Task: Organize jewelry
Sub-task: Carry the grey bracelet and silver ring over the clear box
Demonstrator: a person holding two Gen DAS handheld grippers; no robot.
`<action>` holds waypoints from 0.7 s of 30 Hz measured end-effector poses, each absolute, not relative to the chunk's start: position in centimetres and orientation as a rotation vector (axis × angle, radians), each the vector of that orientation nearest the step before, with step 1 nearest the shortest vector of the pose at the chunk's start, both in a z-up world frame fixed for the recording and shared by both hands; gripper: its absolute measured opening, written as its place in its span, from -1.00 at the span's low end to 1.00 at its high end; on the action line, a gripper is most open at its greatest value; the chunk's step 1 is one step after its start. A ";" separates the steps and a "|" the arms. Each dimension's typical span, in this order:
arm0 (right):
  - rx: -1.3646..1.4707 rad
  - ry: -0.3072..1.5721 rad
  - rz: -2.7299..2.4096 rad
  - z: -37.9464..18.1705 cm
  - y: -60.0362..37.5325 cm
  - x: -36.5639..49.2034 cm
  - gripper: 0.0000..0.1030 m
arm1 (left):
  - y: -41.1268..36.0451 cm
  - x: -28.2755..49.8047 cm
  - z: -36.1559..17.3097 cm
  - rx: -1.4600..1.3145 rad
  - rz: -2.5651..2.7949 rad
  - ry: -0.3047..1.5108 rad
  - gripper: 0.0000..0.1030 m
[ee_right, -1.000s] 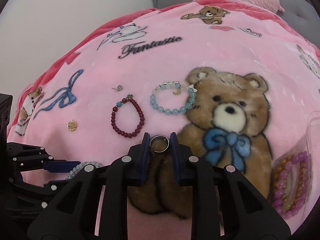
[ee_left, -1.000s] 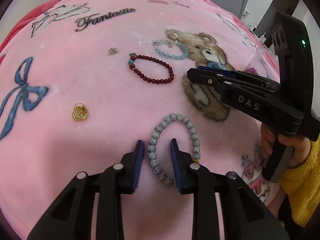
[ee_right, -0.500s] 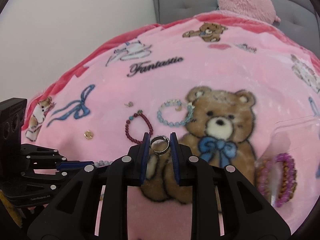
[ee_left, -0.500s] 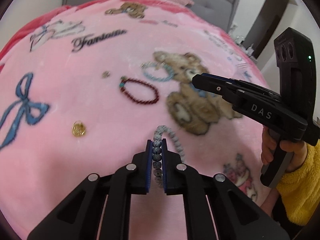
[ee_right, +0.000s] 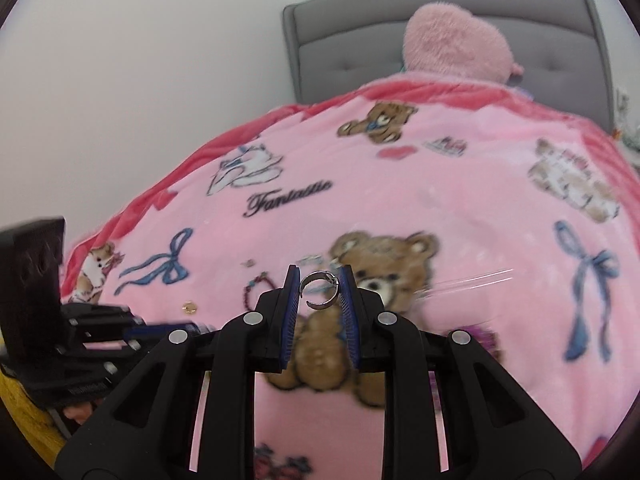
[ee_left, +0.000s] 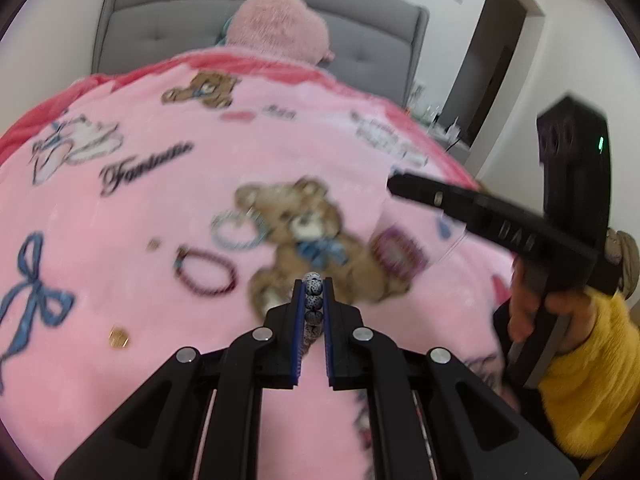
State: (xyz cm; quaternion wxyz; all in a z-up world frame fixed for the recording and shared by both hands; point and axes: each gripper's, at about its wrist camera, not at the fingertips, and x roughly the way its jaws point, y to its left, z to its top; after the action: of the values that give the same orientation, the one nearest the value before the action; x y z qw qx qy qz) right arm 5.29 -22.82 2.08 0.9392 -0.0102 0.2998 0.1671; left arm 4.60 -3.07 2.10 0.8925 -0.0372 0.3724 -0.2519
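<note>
Both hand-held grippers have lifted off the blanket (ee_left: 120, 280): left hand-held gripper (ee_left: 313, 292) clamped on the speckled bracelet (ee_left: 313, 300), right hand-held gripper (ee_right: 320, 288) clamped on the ring (ee_right: 319, 289). Ahead-right of both lies the clear bag (ee_left: 400, 250), nearer the right.

- Blanket (ee_left: 132, 240): pink with a coral-red border, printed with brown teddy bears, blue bows and black script.
- Beaded bracelet (ee_left: 313, 294) between blue-padded black fingers: pale grey with dark speckles.
- Ring (ee_right: 320, 289): silver.
- Bracelet (ee_left: 205, 273) at nine o'clock from the big bear: dark red.
- Bracelet (ee_left: 237, 231) at twelve o'clock from the red one: light blue.
- Charm (ee_left: 119, 337): gold.
- Pillow (ee_right: 460, 46): fluffy pink.
- Headboard (ee_left: 168, 36): grey, tufted.
- Sleeve (ee_left: 588, 380): yellow.
</note>
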 end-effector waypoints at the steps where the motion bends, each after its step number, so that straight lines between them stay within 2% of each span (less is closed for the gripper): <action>1: -0.008 0.608 0.335 2.3 -23.6 5.1 -0.61 | -3.5 4.7 2.7 -0.080 -0.530 0.755 -0.84; 10: 0.030 0.578 0.227 3.6 -29.3 4.0 -0.61 | -9.1 6.2 6.8 -0.141 -0.667 0.631 -0.84; 21: 0.029 0.618 0.163 1.9 -33.4 4.0 -0.61 | -15.4 8.7 5.8 -0.139 -0.757 0.652 -0.84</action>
State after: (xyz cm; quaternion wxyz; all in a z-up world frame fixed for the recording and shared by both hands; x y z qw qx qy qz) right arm 3.96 -33.42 1.87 0.9493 0.0140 0.3037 0.0802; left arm 8.71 -15.43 5.76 0.8756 -0.0665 0.3123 -0.3625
